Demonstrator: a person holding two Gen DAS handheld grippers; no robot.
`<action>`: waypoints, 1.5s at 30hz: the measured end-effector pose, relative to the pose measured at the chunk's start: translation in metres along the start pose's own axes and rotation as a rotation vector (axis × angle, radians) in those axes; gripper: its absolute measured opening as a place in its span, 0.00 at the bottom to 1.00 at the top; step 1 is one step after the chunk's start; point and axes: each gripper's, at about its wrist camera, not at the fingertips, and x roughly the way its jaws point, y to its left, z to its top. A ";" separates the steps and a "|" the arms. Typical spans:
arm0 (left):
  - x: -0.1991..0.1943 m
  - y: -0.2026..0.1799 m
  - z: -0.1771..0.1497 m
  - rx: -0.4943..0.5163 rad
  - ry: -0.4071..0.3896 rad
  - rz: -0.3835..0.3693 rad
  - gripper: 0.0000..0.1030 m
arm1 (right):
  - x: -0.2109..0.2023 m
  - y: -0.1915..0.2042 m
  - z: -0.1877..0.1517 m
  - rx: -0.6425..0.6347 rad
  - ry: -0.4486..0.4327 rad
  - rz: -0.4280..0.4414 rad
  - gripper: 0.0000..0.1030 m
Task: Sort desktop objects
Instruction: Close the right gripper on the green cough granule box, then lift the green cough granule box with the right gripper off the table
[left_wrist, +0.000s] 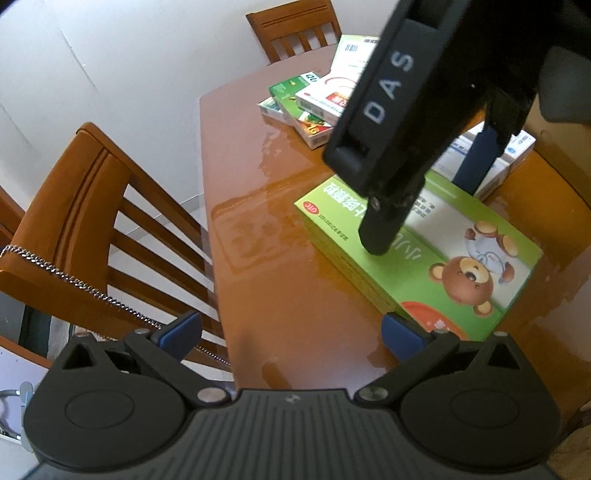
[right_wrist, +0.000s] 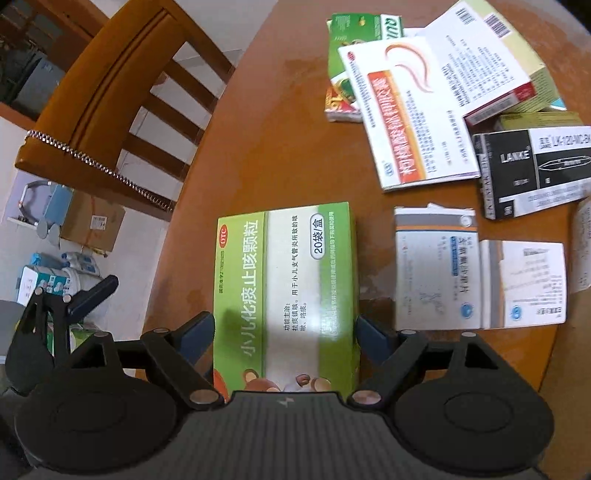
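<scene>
Your table (right_wrist: 280, 155) is far from sorted, as far as I can judge — the boxes lie in loose clusters rather than tidy groups, and no tray, bin or basket shows on it in either view, so there is nowhere visible that the boxes go into and nothing visibly put away; the only containers are the cartons themselves, all apparently closed, their contents hidden. The biggest piece in play is the green medicine box (right_wrist: 284, 291) with the bear print, lying flat near the table's near edge, well apart from the far heap; your right gripper (right_wrist: 284, 338) stands over it with its jaws spread wide, one blue pad to each long side of the box; whether the pads press on it I cannot tell for sure — they look just beside the sides, not clamped. Your left gripper (left_wrist: 291, 336) hangs open and empty over bare table, just beside the box's corner. Beyond lies the overlapped heap — the white and orange box (right_wrist: 402, 114) lying on the smaller green box (right_wrist: 351, 62); to their right the black box (right_wrist: 532, 170); nearer you a pair of white boxes (right_wrist: 476, 273) side by side. All of these are left to place; the green box looks like the piece in hand.
</scene>
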 end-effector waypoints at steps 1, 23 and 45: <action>-0.001 0.000 0.000 -0.001 0.000 0.000 1.00 | 0.001 0.001 0.000 0.000 0.002 0.002 0.86; -0.010 0.003 -0.012 0.004 -0.018 -0.028 1.00 | 0.004 0.026 -0.019 -0.039 -0.092 -0.134 0.93; -0.018 0.031 -0.036 0.001 -0.050 -0.061 1.00 | 0.028 0.069 -0.025 -0.143 -0.006 -0.391 0.97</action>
